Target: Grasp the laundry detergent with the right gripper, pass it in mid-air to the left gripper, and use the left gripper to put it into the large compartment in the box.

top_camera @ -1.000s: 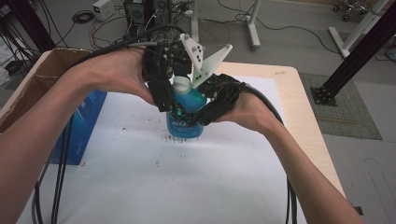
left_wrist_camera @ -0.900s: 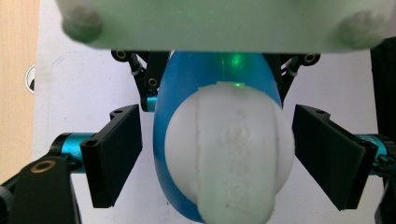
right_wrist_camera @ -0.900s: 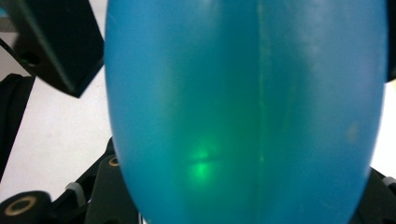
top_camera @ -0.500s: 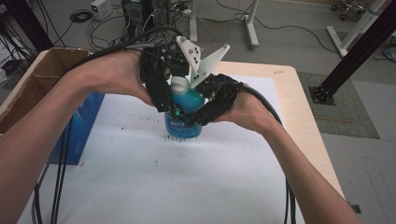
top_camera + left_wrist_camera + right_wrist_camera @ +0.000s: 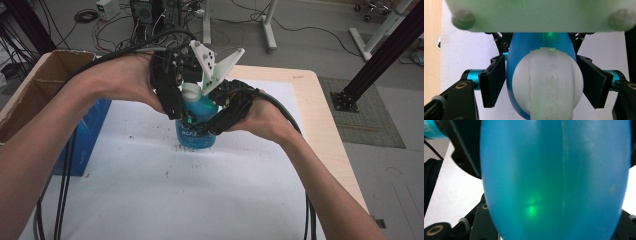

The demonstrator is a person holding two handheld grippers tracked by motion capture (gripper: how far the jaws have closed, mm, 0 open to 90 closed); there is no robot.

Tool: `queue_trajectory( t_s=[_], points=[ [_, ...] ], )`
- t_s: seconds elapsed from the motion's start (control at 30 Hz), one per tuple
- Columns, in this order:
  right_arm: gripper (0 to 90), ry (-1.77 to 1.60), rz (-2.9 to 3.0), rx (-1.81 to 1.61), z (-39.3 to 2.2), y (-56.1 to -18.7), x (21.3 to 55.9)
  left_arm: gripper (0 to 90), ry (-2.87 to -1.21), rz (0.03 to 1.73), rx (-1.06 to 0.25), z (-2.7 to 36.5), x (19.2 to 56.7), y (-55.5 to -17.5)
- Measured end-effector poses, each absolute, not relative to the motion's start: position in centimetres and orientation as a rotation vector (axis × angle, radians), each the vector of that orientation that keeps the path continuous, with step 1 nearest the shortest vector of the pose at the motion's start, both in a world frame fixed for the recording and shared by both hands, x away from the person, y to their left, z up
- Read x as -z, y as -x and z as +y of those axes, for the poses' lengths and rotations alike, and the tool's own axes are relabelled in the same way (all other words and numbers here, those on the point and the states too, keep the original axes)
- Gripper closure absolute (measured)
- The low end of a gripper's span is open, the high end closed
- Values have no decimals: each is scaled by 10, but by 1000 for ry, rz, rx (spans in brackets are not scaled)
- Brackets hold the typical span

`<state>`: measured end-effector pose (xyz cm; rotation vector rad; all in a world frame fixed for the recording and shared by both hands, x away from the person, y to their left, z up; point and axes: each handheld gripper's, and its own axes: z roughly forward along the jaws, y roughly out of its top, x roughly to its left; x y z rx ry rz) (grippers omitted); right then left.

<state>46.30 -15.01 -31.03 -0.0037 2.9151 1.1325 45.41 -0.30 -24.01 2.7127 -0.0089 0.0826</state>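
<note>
A translucent blue bottle (image 5: pixel 196 136) with a white domed cap (image 5: pixel 191 92) stands upright on the white sheet (image 5: pixel 200 200). My right gripper (image 5: pixel 209 124) comes in from the right and is shut on the bottle's body (image 5: pixel 554 180), with a dark pad (image 5: pixel 466 152) against its side. My left gripper (image 5: pixel 186 102) reaches down over the top. Its jaws have just been closing and flank the cap (image 5: pixel 547 85). The right-hand pad (image 5: pixel 595 85) sits against the cap's edge. A sliver of blue shows between the left-hand pad (image 5: pixel 492 83) and the cap.
An open cardboard box (image 5: pixel 30 95) stands at the table's left edge with a blue carton (image 5: pixel 85 137) leaning by it. Black cables (image 5: pixel 60 200) trail along the left forearm. Bare wooden tabletop (image 5: pixel 325 130) runs down the right side.
The left gripper's jaws have drawn in around the white cap. Both hands and the bottle have stayed in place.
</note>
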Motion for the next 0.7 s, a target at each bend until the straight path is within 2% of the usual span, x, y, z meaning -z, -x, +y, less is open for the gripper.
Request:
queue_trajectory(
  t_s=[0.4,0.7],
  points=[
    [457,-3,2920,-1129,-150,-463,312,314,-2711,-22,-94,-4,240,-454],
    [457,2,2919,-1136,-151,-463,312,315,-2713,-31,-108,-5,240,-453]
  ],
)
